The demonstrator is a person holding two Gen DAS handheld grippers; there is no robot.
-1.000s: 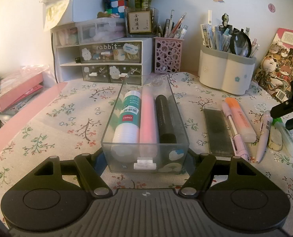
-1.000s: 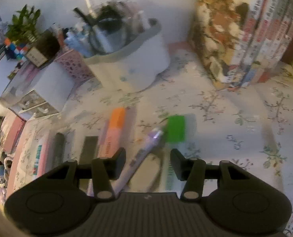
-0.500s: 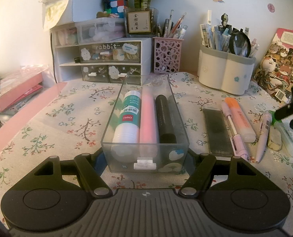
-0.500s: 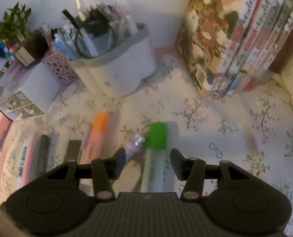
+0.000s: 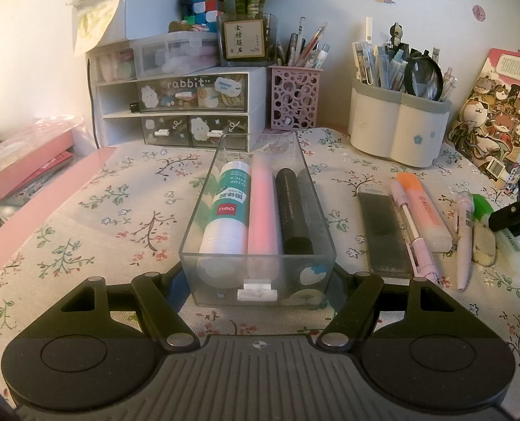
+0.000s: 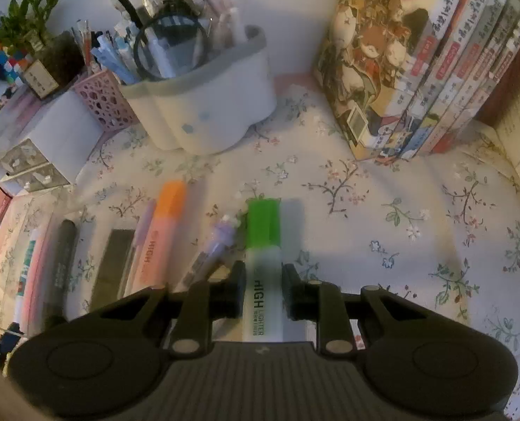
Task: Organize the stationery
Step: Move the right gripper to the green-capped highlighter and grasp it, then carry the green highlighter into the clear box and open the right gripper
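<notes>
Green-capped highlighter (image 6: pixel 262 266) is pinched as the right gripper's (image 6: pixel 262 289) fingers have just been closing; left gripper (image 5: pixel 258 282) clamps the clear tray (image 5: pixel 324 242); next, lift it into that tray.

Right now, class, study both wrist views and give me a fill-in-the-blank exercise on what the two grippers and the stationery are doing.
1. The right gripper, its jaws just closing, clamps a highlighter whose cap is ____.
2. The left gripper grips the near end of the clear ____.
3. Inside it, the pink stick lies between the black marker and the ____ stick.
4. The other highlighter on the cloth has an ____ cap.

Missing words: green; drawer; glue; orange
</notes>
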